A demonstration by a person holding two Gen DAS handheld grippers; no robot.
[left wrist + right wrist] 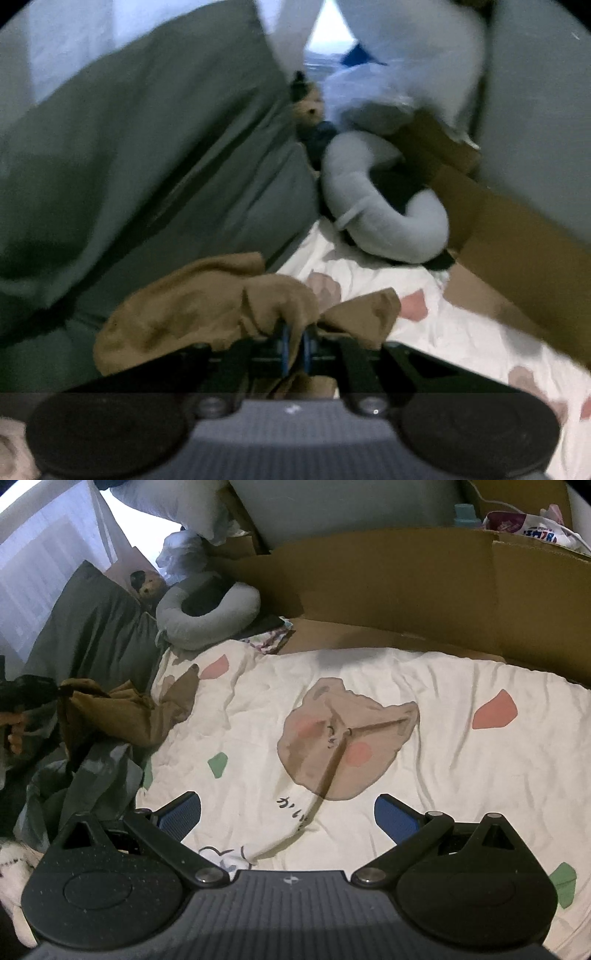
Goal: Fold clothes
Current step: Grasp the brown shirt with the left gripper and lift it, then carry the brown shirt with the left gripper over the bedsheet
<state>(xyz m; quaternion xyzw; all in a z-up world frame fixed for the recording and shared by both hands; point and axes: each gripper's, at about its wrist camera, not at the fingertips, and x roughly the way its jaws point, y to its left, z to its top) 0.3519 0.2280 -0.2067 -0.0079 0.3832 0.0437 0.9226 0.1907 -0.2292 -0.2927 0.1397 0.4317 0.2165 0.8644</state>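
A bed covered by a white sheet (424, 686) with printed coloured shapes fills the space, hemmed by cardboard (406, 583) along the far edge. Ahead of the right tool (287, 812) the sheet lies bare and open; its fingers stand wide apart, holding nothing. To its left sit a green pillow (147, 147) and a grey neck pillow (207, 609). The left tool (295, 349) has its fingers pressed together on a brown garment (192, 310), which bunches at the sheet's left edge against the green pillow, with one end trailing onto the sheet.
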